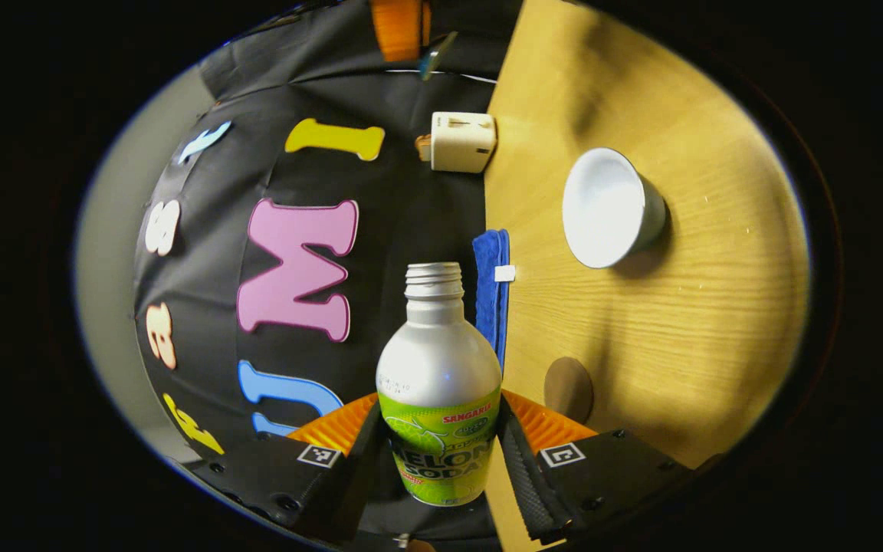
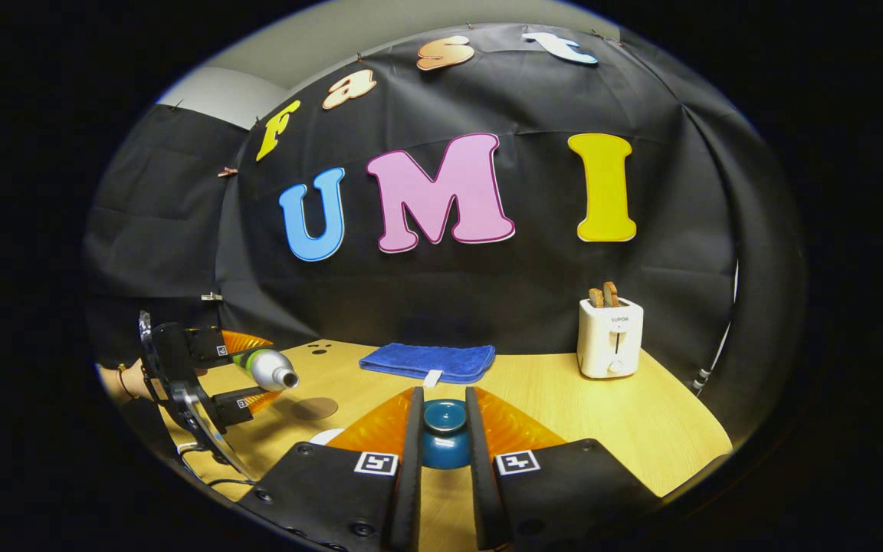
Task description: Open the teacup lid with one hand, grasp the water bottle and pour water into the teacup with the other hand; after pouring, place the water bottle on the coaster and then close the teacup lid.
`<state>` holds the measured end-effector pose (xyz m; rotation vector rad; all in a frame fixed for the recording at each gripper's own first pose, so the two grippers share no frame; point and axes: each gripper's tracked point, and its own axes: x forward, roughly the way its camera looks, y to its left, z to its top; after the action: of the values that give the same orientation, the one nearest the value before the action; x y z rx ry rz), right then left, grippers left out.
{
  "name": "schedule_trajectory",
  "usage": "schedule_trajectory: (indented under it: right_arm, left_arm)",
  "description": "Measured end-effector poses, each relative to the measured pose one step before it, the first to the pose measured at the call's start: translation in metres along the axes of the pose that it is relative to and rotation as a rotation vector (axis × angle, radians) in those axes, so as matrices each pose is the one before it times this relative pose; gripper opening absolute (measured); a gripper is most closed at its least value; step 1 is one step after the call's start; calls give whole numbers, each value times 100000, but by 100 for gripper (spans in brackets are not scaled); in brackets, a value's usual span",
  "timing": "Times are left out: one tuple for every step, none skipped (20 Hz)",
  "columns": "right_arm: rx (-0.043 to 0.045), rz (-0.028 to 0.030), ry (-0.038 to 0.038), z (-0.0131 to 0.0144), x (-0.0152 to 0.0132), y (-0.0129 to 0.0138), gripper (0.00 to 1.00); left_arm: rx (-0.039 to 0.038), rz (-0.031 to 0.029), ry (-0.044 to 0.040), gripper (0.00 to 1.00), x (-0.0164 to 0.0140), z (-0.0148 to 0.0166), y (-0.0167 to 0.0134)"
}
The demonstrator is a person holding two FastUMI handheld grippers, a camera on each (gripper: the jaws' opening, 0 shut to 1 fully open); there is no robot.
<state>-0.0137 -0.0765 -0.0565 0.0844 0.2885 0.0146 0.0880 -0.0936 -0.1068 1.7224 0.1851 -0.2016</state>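
In the left gripper view my left gripper (image 1: 441, 441) is shut on a silver water bottle (image 1: 439, 368) with a green label and an uncapped neck. The right gripper view shows that bottle (image 2: 264, 367) lying almost level above the table, mouth pointing right. The uncovered teacup (image 1: 612, 207), white inside, stands on the wooden table (image 1: 702, 337), apart from the bottle's mouth. A round brown coaster (image 1: 568, 389) lies closer to the gripper. My right gripper (image 2: 445, 422) is shut on the dark blue teacup lid (image 2: 445, 431), held above the table. A bit of the cup's white rim (image 2: 326, 436) peeks out left of its fingers.
A folded blue cloth (image 2: 428, 360) lies at the back of the table by the wall. A white toaster (image 2: 608, 337) with toast in it stands at the back right. A person's hand (image 2: 123, 381) holds the left gripper (image 2: 246, 373) at the table's left edge.
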Motion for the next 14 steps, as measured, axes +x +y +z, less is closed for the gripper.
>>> schedule_trajectory:
  right_arm:
    - [92,-55,-349,56,-42,9,31]
    - [59,64,-153,94,-59,-25,31]
    - [20,-128,-380,86,-94,-69,31]
    - [122,-109,-117,109,-47,-99,36]
    - [114,-3,-153,2,-59,-3,31]
    - [56,-141,-56,29,-39,-80,36]
    - [54,-16,-107,69,24,-64,31]
    - [6,-23,-128,23,-49,9,36]
    - [80,30,25,-19,-7,-30,31]
    - [53,80,94,-23,14,7,31]
    - [-70,151,104,48,-60,69,31]
    - [-167,89,11,1,-34,20,31]
    - [-100,60,-110,50,-49,-13,31]
    - [32,52,-152,37,-5,2,31]
  left_arm:
    - [2228,-1514,6,79,209,280,-424]
    - [1288,-1250,-299,79,708,209,-155]
    - [1549,-468,-362,79,362,391,-276]
    - [1821,-134,-332,79,51,219,-88]
    - [1583,-247,-423,79,-272,159,-39]
    - [1278,-359,-317,79,-221,192,-88]
    - [1138,-204,-191,79,22,374,-197]
    - [1226,-205,-145,79,23,259,-208]
    - [1206,-268,-21,79,214,184,-146]
    - [1102,-257,165,79,618,53,64]
    - [1026,-260,211,78,309,-15,48]
    - [1079,-315,368,79,202,-108,-100]
    - [1208,-379,293,79,-45,-93,-100]
    - [1475,-303,100,79,38,76,-81]
